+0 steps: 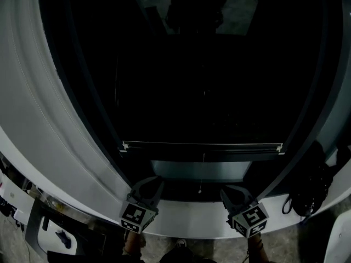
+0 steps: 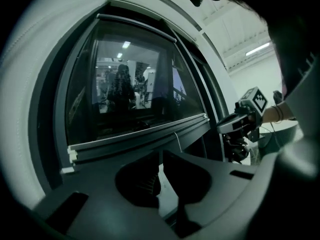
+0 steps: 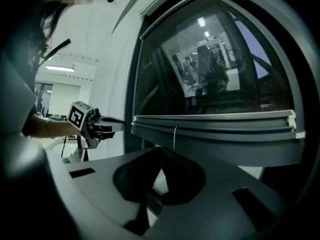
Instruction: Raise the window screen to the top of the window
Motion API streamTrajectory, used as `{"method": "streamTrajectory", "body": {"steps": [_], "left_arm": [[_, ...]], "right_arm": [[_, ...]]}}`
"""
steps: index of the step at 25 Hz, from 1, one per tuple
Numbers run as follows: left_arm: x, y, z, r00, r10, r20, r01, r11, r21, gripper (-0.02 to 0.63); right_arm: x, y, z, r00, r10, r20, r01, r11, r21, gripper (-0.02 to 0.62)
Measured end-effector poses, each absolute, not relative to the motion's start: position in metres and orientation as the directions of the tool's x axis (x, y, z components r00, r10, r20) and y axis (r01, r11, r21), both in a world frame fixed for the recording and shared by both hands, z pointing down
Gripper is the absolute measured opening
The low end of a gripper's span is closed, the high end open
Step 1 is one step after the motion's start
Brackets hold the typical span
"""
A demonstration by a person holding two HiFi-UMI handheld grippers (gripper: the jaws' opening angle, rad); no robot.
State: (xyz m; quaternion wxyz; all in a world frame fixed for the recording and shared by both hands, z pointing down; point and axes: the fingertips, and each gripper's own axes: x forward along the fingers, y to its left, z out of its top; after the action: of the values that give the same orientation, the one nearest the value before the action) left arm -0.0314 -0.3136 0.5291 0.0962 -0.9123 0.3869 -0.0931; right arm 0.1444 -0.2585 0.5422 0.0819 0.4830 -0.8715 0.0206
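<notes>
The dark window screen (image 1: pixel 197 81) covers most of the window, and its pale bottom bar (image 1: pixel 202 146) sits a little above the sill. A thin pull cord (image 1: pixel 200 188) hangs from the bar's middle, also seen as the cord (image 2: pixel 177 138) and the cord (image 3: pixel 174 134). My left gripper (image 1: pixel 152 183) is below the bar's left part, its jaws shut on nothing. My right gripper (image 1: pixel 229 192) is below the bar's right part, also shut and empty. Neither touches the bar. The left gripper view shows the right gripper (image 2: pixel 226 126); the right gripper view shows the left gripper (image 3: pixel 116 125).
A wide white window frame (image 1: pixel 38 119) curves round the opening, with a dark inner rail (image 1: pixel 82 103) on each side. A black bag with straps (image 1: pixel 308 193) hangs at the right. Small items lie at the lower left (image 1: pixel 55 234). The glass reflects a person.
</notes>
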Motion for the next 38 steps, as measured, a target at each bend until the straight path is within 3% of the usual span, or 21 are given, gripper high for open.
{"method": "streamTrajectory", "body": {"steps": [7,12,18,25,33,38], "left_arm": [[-0.026,-0.363,0.497,0.739,-0.665,0.109,-0.566,-0.700,-0.435,0.014],[-0.025,-0.395,0.499,0.724,-0.636,0.266,-0.389,-0.695,-0.605,0.014],[-0.024,-0.413,0.523,0.622,-0.611,0.489,-0.171,-0.715,-0.678,0.015],[-0.024,-0.418,0.532,0.507,-0.603,0.616,0.003,-0.713,-0.701,0.034],[-0.020,-0.419,0.533,0.452,-0.599,0.661,0.048,-0.723,-0.689,0.032],[-0.020,-0.419,0.533,0.419,-0.588,0.692,0.037,-0.750,-0.660,0.032]], "right_arm": [[0.127,-0.307,0.518,-0.567,-0.789,0.238,-0.743,0.614,0.265,0.006],[0.130,-0.340,0.504,-0.549,-0.777,0.309,-0.676,0.630,0.382,0.010],[0.134,-0.364,0.509,-0.508,-0.743,0.435,-0.577,0.669,0.469,0.049],[0.142,-0.378,0.518,-0.382,-0.743,0.550,-0.419,0.669,0.614,0.049],[0.143,-0.381,0.525,-0.267,-0.743,0.613,-0.261,0.668,0.697,0.048],[0.144,-0.385,0.526,-0.201,-0.690,0.695,-0.297,0.719,0.628,0.033]]}}
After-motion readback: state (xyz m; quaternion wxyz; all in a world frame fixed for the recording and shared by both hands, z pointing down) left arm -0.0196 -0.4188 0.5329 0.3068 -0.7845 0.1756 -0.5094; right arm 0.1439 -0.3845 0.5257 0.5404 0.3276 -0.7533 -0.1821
